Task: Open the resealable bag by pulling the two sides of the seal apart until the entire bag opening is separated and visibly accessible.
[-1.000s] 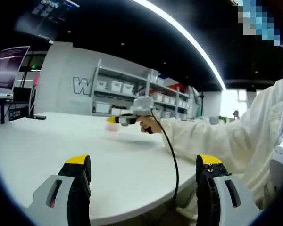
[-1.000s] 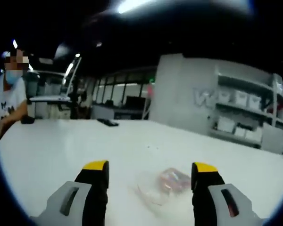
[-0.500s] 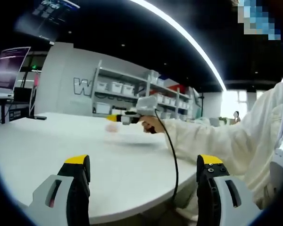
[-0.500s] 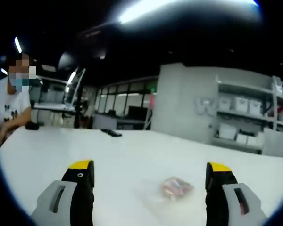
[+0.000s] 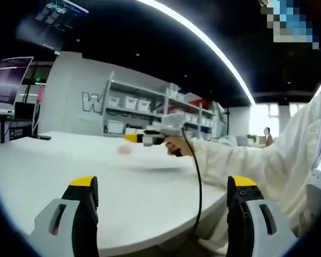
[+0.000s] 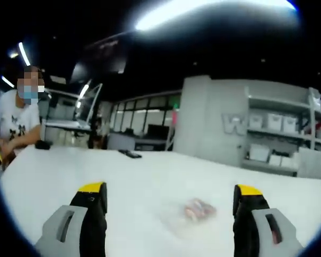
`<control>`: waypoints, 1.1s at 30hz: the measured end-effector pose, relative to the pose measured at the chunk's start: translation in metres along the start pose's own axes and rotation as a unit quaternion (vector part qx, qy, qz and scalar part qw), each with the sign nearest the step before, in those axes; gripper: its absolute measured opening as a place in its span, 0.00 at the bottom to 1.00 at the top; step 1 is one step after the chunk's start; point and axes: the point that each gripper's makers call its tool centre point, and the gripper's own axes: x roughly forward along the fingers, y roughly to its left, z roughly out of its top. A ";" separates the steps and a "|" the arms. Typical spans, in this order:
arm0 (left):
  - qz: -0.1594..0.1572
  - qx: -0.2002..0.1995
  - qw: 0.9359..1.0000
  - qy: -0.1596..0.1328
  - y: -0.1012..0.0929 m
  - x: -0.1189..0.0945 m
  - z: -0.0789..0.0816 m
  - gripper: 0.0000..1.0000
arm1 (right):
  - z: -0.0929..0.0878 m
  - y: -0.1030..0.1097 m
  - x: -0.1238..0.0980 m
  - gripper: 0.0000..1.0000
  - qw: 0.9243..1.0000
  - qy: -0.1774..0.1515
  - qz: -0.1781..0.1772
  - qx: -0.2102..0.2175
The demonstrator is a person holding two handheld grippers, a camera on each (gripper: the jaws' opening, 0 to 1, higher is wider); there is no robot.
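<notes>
Left gripper (image 5: 163, 201) is held wide open, nothing between its yellow-tipped jaws. It hangs near the table (image 5: 53, 166) edge, above the white top.

Right gripper (image 6: 171, 206) is likewise spread wide and holds nothing. In the left gripper view the same gripper (image 5: 150, 138) is seen from the side, held by a hand (image 5: 176, 145) in a white sleeve (image 5: 246, 160), with a black cable (image 5: 195, 182) dropping from it over the table edge.

The bag (image 6: 195, 210) lies flat on the table (image 6: 139, 182) ahead of the right gripper, between its jaws as framed but apart from them — no contact is seen. It is clear plastic with pinkish contents; the picture is blurred, so the seal's state cannot be told. In the left gripper view the bag (image 5: 144, 158) is seen as a faint clear patch with a pink spot, just below the right gripper's tips.

Background: shelves (image 5: 150, 107) with white bins are seen against a grey wall, also in the right gripper view (image 6: 289, 144). A person (image 6: 13, 128) in a white shirt is seated at the far left of the table. A small dark item (image 6: 129, 154) lies on the far table side — too small to identify.
</notes>
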 end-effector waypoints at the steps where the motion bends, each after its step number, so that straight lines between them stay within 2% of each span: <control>1: -0.002 0.000 1.000 0.000 -0.001 0.000 0.000 1.00 | 0.001 0.001 -0.003 1.00 1.000 -0.002 -0.001 -0.001; 9: 0.007 0.001 1.000 -0.008 0.000 -0.005 0.005 1.00 | 0.008 0.009 -0.016 1.00 1.000 -0.013 0.008 0.000; 25: 0.012 -0.001 1.000 -0.007 0.003 -0.007 0.004 1.00 | 0.000 0.011 -0.025 0.98 1.000 -0.008 0.011 0.009; 33: 0.010 -0.003 1.000 -0.006 0.003 -0.006 0.003 1.00 | -0.002 0.010 -0.038 0.97 1.000 -0.007 0.009 0.006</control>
